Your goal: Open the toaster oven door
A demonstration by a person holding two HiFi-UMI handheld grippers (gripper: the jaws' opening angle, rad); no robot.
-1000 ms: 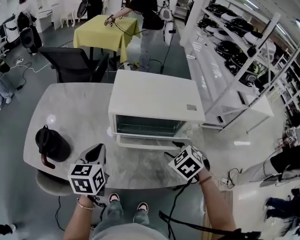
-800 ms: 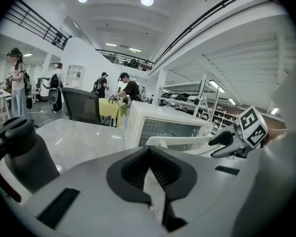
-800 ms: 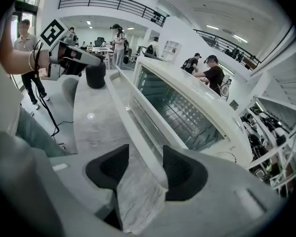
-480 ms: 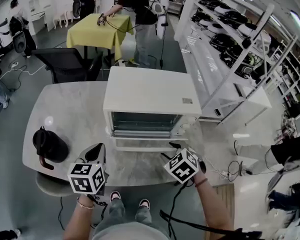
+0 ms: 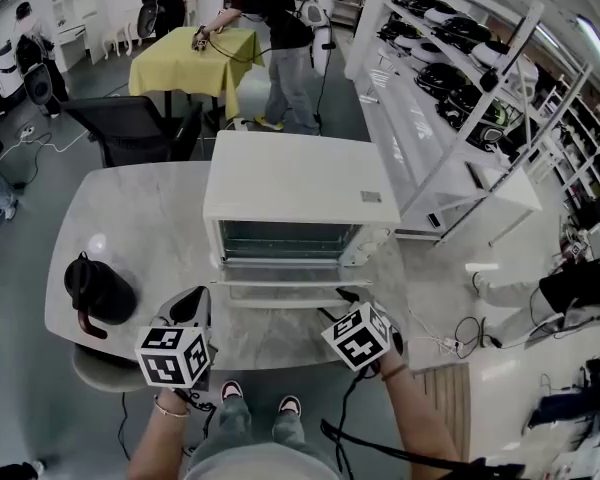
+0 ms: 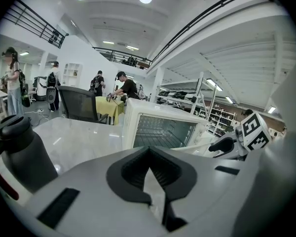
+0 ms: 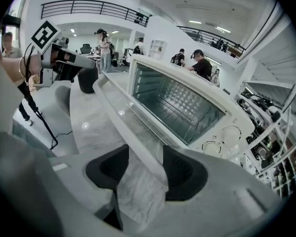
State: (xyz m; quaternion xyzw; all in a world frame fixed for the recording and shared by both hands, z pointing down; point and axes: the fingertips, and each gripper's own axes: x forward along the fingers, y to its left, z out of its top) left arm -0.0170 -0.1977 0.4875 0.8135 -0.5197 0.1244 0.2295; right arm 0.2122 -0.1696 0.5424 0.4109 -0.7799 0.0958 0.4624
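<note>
- Toaster oven door (image 5: 280, 295) is lying swung down, open, in front of the toaster oven (image 5: 295, 178) in the middle of the table (image 5: 140, 218).
- Black jug (image 5: 98, 286) is sitting near the table's left edge.
- You're holding the left gripper (image 5: 188, 308) just right of the jug, jaws pressing together on nothing.
- You're holding the right gripper (image 7: 145, 149) at the door's front edge, jaws standing partly apart, straddling the door handle (image 7: 136, 142), which is touching one pad.
</note>
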